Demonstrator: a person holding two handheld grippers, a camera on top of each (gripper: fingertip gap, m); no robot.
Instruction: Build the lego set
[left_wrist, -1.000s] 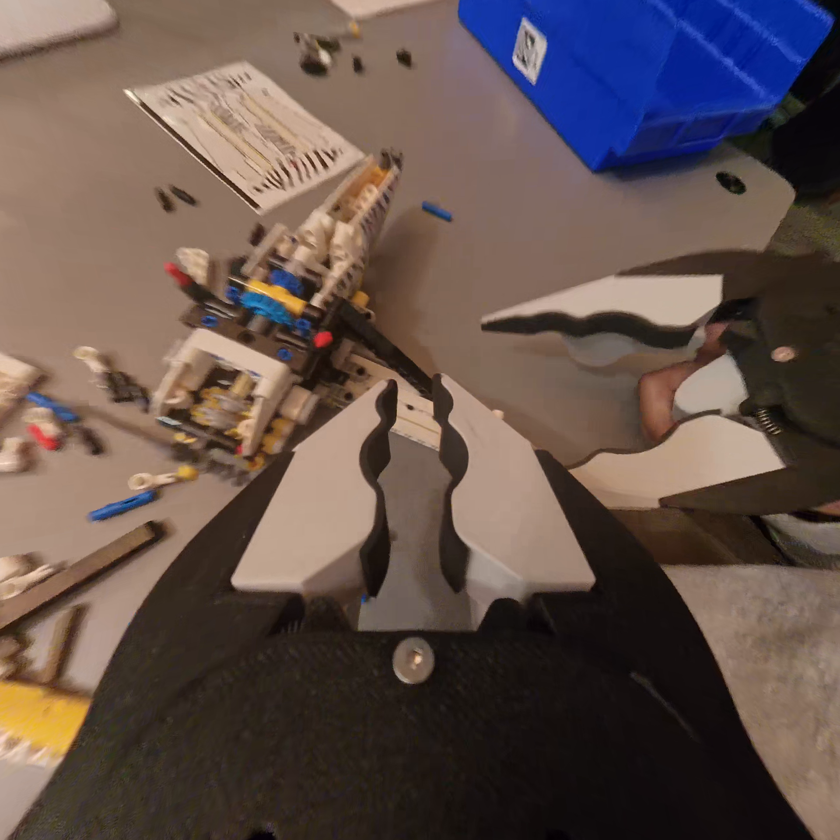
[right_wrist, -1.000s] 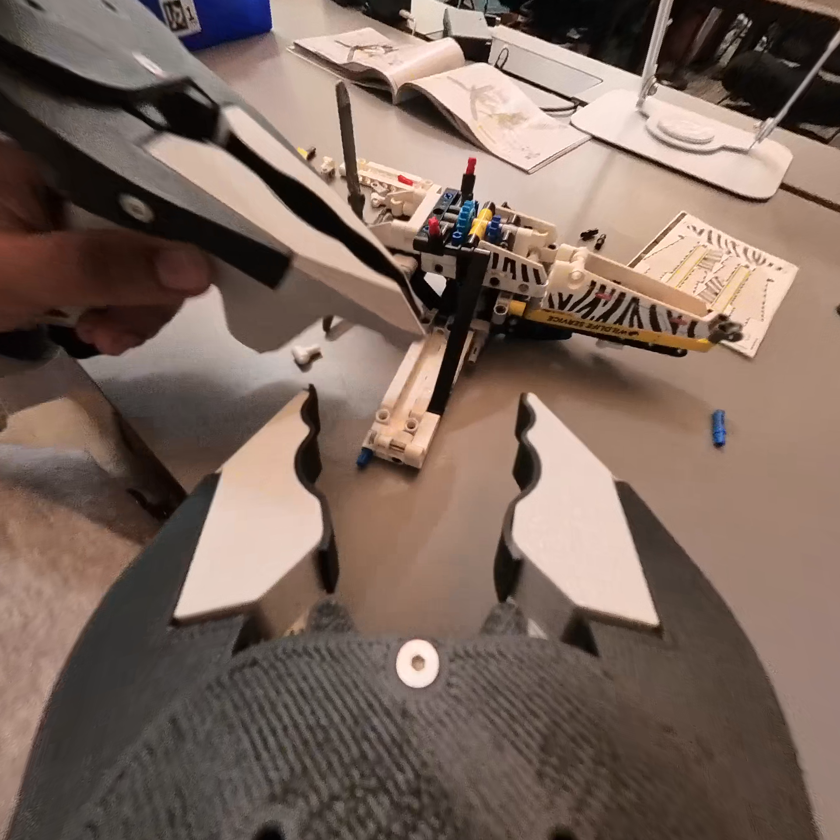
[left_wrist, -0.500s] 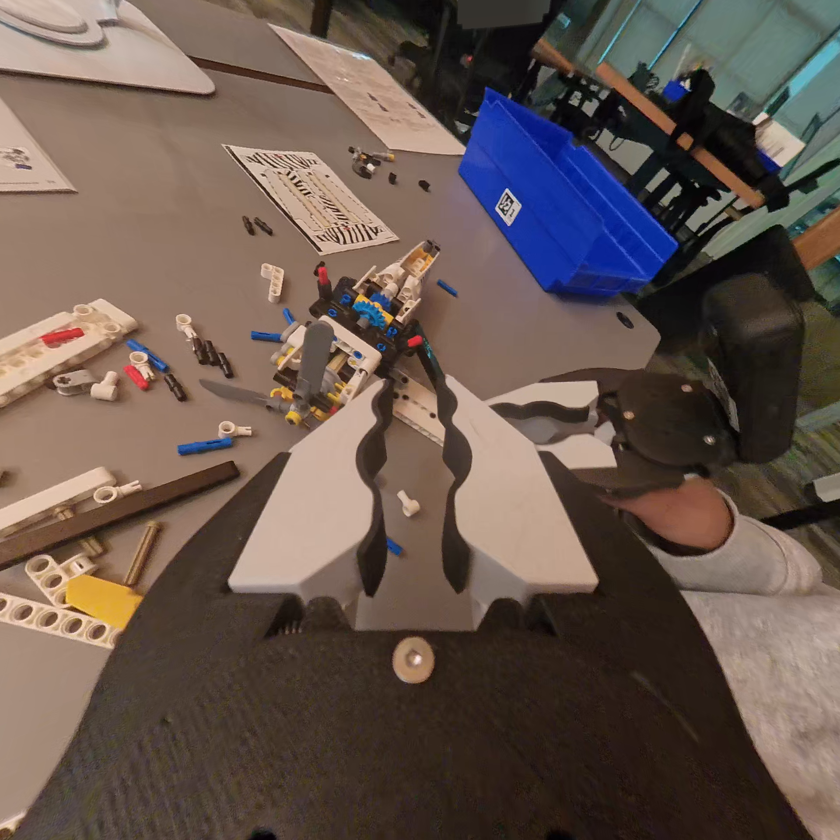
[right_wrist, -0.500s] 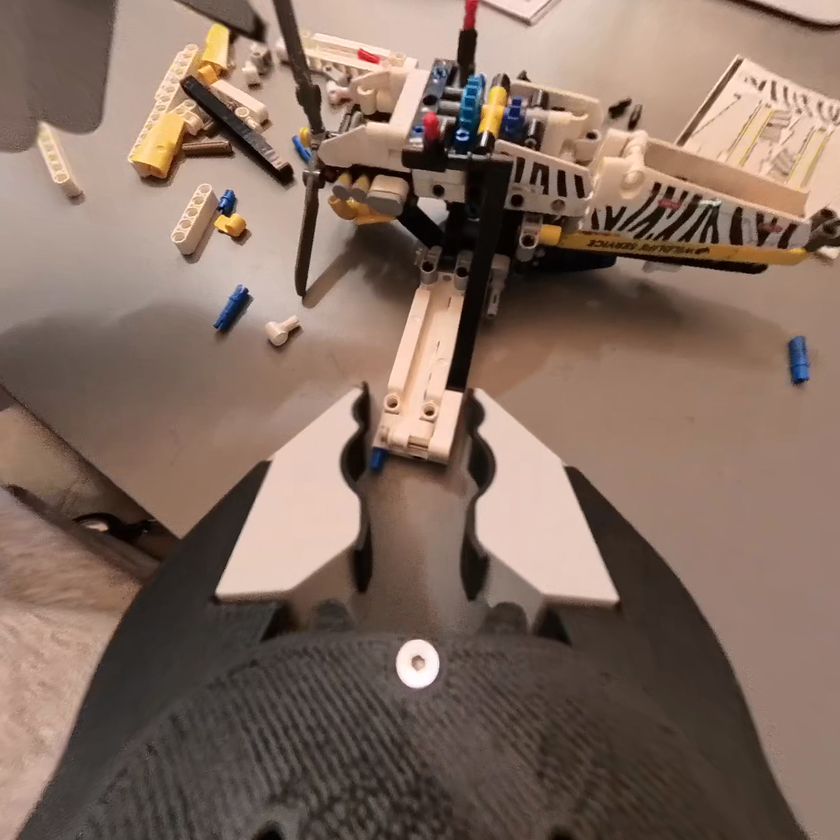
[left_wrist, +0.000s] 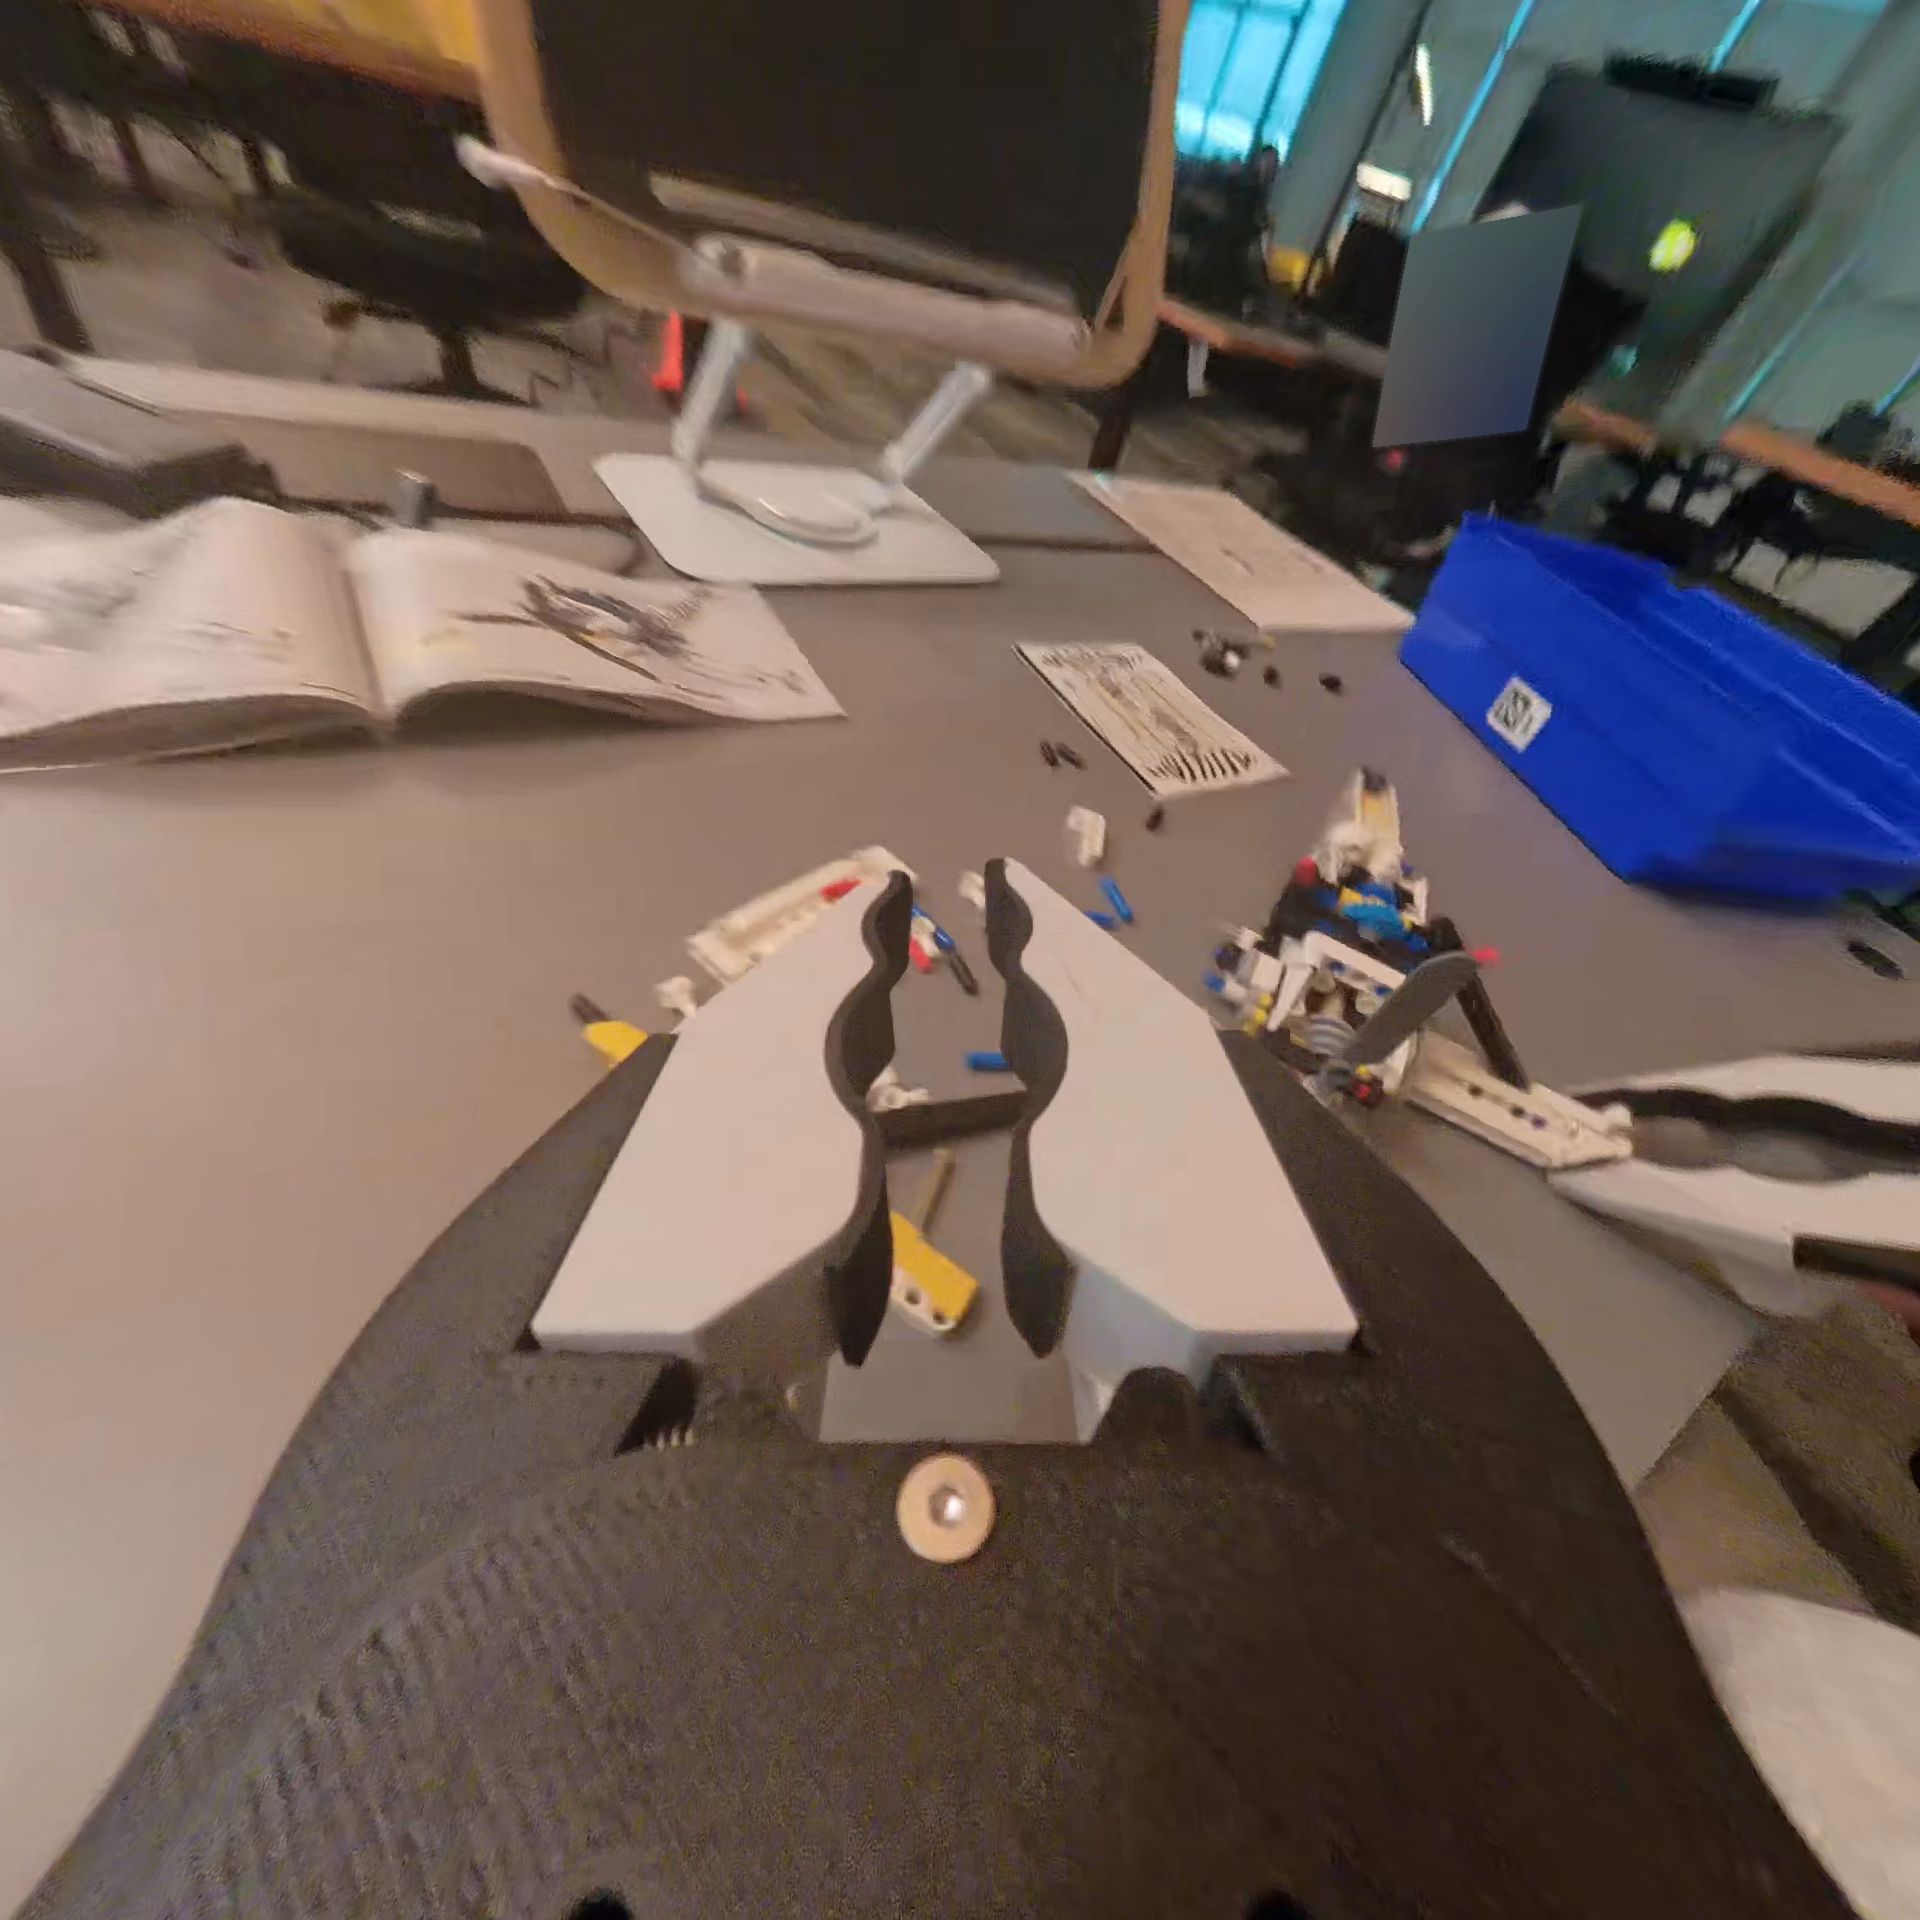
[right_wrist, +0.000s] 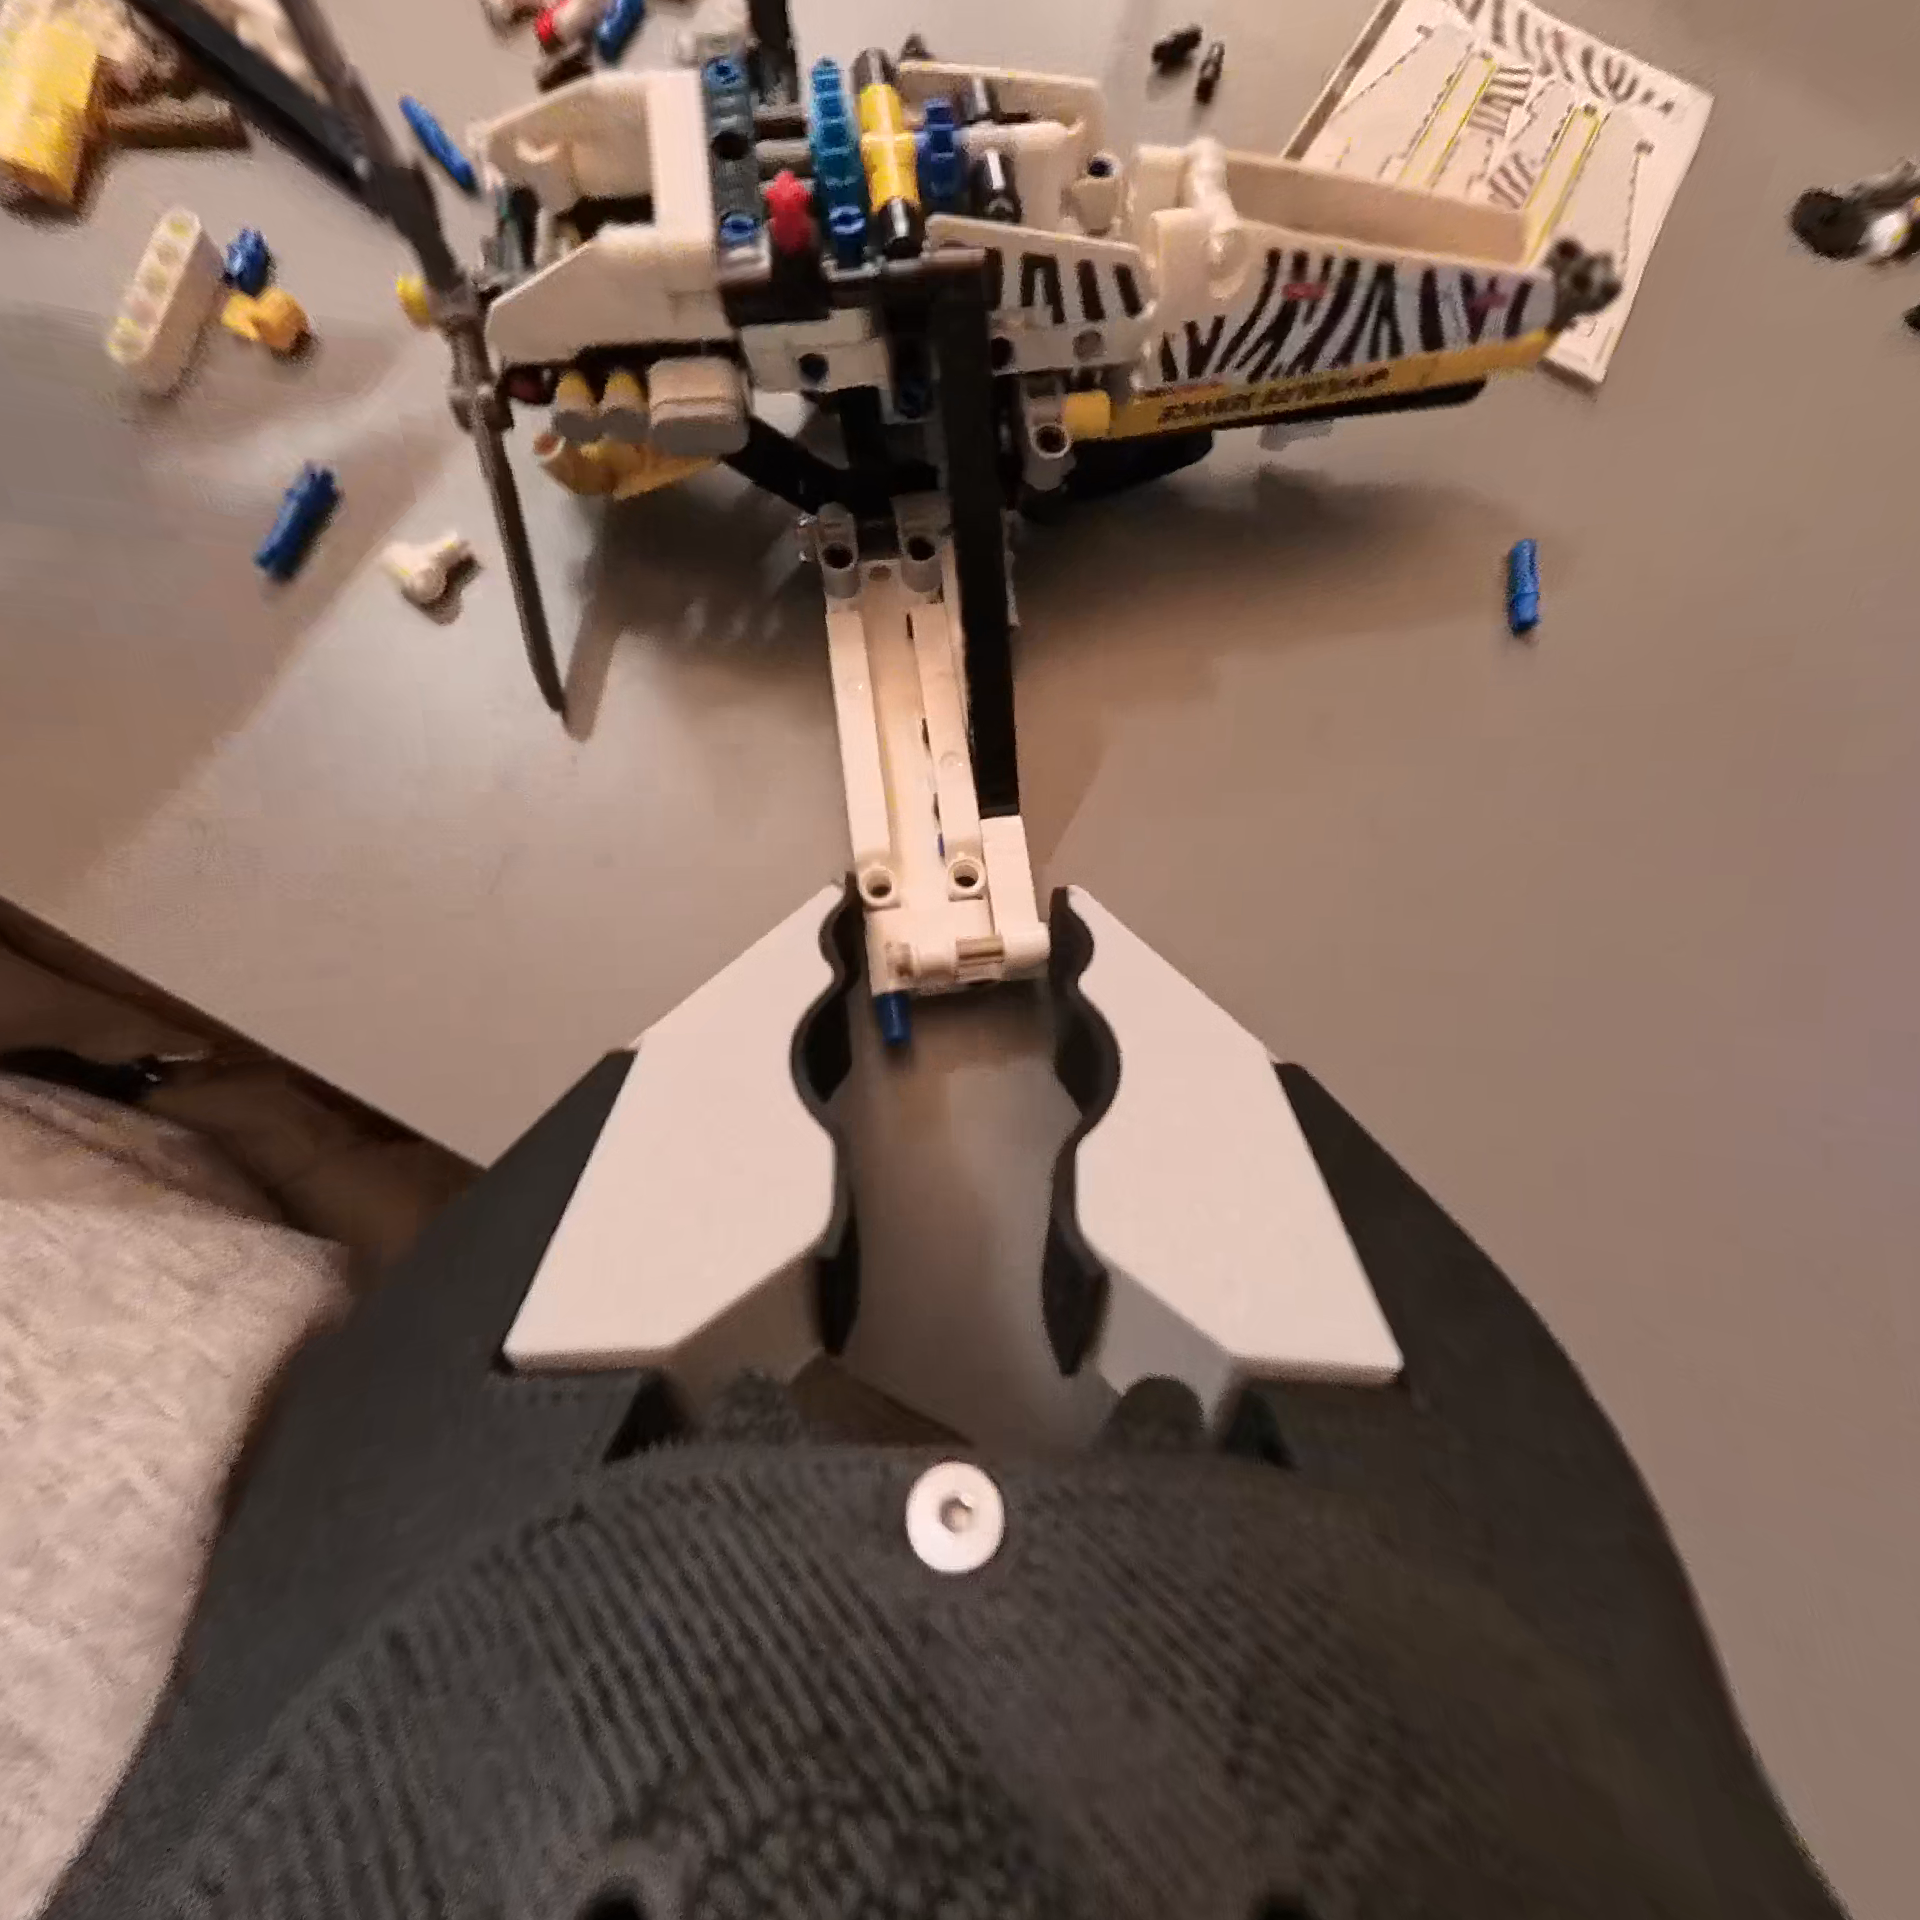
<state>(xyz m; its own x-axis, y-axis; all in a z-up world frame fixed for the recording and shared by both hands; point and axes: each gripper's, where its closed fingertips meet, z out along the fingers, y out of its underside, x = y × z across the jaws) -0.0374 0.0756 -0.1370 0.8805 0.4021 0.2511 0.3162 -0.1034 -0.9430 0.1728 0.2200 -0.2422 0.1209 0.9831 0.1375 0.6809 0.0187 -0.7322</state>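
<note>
The partly built zebra-striped lego plane (right_wrist: 831, 260) lies on the grey table, with its white wing (right_wrist: 914, 748) pointing toward me. My right gripper (right_wrist: 951, 914) is shut on the tip of that wing, one pad against each side. The left wrist view shows the plane (left_wrist: 1351, 956) at the right, with my right gripper (left_wrist: 1569, 1138) on its wing. My left gripper (left_wrist: 945, 883) is empty, with only a narrow gap between its fingers. It hovers to the plane's left over loose pieces: a yellow piece (left_wrist: 930, 1273), a black beam (left_wrist: 951, 1117) and a white beam (left_wrist: 790, 914).
An open instruction booklet (left_wrist: 416, 634), a monitor stand (left_wrist: 790, 520) and a sticker sheet (left_wrist: 1153, 717) lie farther back. A blue bin (left_wrist: 1683, 727) stands at the right. Loose blue pins (right_wrist: 1520, 587) and small parts (right_wrist: 298, 520) flank the plane. The table edge (right_wrist: 260, 997) is near, lower left. Tip to tip, the grippers are about 30 centimeters apart. My left gripper is the nearer one to the yellow piece (left_wrist: 930, 1273): about 11 centimeters, against 25 centimeters.
My left gripper drew back from the plane and swung left over the loose pieces, its gap unchanged. My right gripper, wide open before, moved in and closed on the wing tip.
</note>
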